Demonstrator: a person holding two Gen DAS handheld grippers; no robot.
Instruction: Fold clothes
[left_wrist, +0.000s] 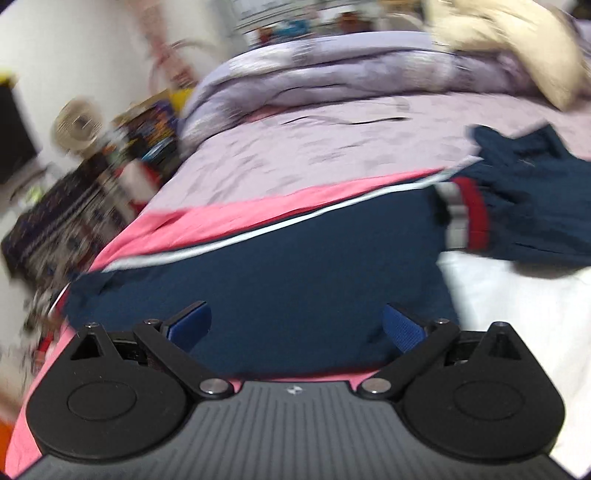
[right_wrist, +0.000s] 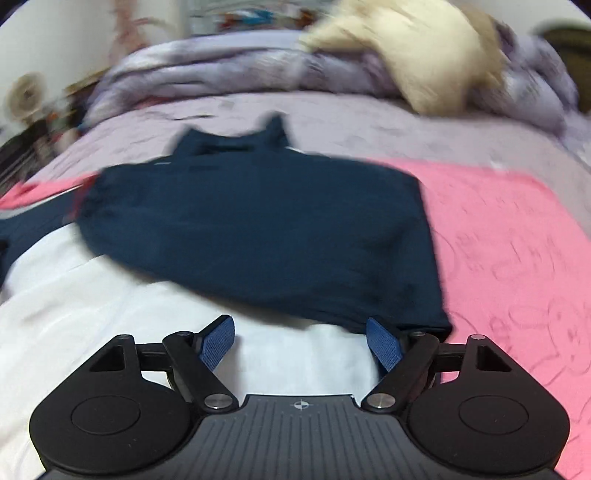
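Note:
A navy and white garment lies spread on the bed. In the left wrist view its navy sleeve with a white stripe stretches across, ending at a red and white cuff. My left gripper hovers over that sleeve, open, with nothing between its blue pads. In the right wrist view a folded navy part lies over the white body of the garment. My right gripper stands open just before the navy edge, and nothing is between its pads.
A pink cloth covers the near part of the bed. Behind it lie a lilac sheet, a bunched lilac quilt and a cream pillow. Cluttered shelves stand at the bed's left side.

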